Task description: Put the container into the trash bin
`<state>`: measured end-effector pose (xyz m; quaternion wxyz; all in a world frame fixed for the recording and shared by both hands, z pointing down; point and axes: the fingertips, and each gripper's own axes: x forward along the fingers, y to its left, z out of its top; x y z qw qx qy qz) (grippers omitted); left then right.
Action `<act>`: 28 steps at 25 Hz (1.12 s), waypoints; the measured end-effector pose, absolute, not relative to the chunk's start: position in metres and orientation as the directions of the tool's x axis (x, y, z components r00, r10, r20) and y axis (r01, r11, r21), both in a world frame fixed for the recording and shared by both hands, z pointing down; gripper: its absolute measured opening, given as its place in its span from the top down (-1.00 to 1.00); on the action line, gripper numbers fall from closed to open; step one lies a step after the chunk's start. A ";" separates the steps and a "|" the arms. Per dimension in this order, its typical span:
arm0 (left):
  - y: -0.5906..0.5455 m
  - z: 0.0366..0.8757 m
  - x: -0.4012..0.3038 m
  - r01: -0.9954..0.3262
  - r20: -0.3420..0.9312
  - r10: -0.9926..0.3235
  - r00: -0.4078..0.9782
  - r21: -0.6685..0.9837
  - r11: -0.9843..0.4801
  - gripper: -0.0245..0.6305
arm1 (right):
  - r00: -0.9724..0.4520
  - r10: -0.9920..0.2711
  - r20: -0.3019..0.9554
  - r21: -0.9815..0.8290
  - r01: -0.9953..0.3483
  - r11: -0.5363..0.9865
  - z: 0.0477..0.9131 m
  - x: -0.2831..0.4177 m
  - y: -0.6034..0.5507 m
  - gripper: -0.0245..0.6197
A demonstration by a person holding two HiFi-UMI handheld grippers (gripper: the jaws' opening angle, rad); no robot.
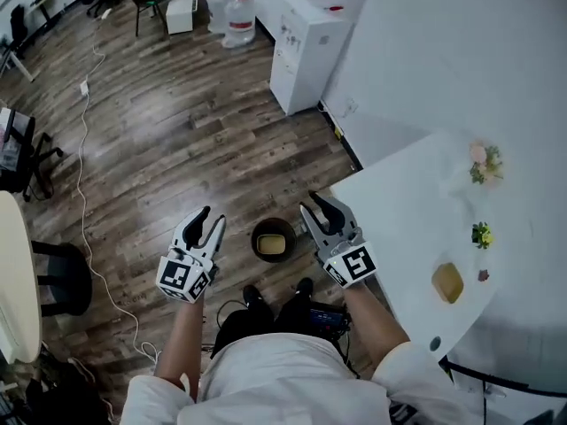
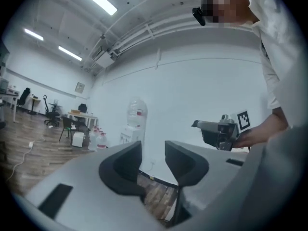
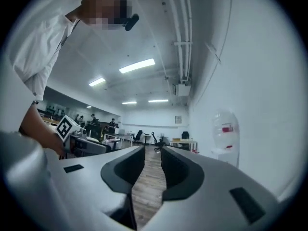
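So the yellowish boxy container (image 1: 273,245) is sitting inside the round dark trash bin (image 1: 256,236), and the job looks done to me. The left gripper (image 1: 205,220) and right gripper (image 1: 320,209) hang either side of the bin, jaws apart and empty (nothing left to carry, I'd guess).

The trash bin (image 1: 273,221) is small, round and dark. It stands upright on the wooden floor (image 1: 177,131), near the edge of the white table (image 1: 399,202). The container (image 1: 273,245), tan and roughly square, lies inside the bin, below its rim.
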<state>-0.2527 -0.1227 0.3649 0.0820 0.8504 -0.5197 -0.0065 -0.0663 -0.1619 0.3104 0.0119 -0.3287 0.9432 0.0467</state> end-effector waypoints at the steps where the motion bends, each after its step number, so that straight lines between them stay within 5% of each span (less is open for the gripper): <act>1: -0.121 0.348 -0.249 -0.879 0.059 -0.881 0.469 0.129 -0.459 0.45 | -0.776 -0.626 -0.078 0.092 -0.631 0.770 0.291 -0.060 -0.157 0.53; 10: -0.085 0.240 -0.220 -0.843 -0.057 -0.842 0.537 0.011 -0.538 0.45 | -0.710 -0.679 -0.188 0.103 -0.701 0.705 0.214 -0.018 -0.103 0.50; 28: -0.113 0.245 -0.133 -0.680 -0.088 -0.687 0.721 0.095 -0.727 0.45 | -0.434 -0.894 -0.114 0.090 -0.900 0.426 0.220 0.120 -0.065 0.48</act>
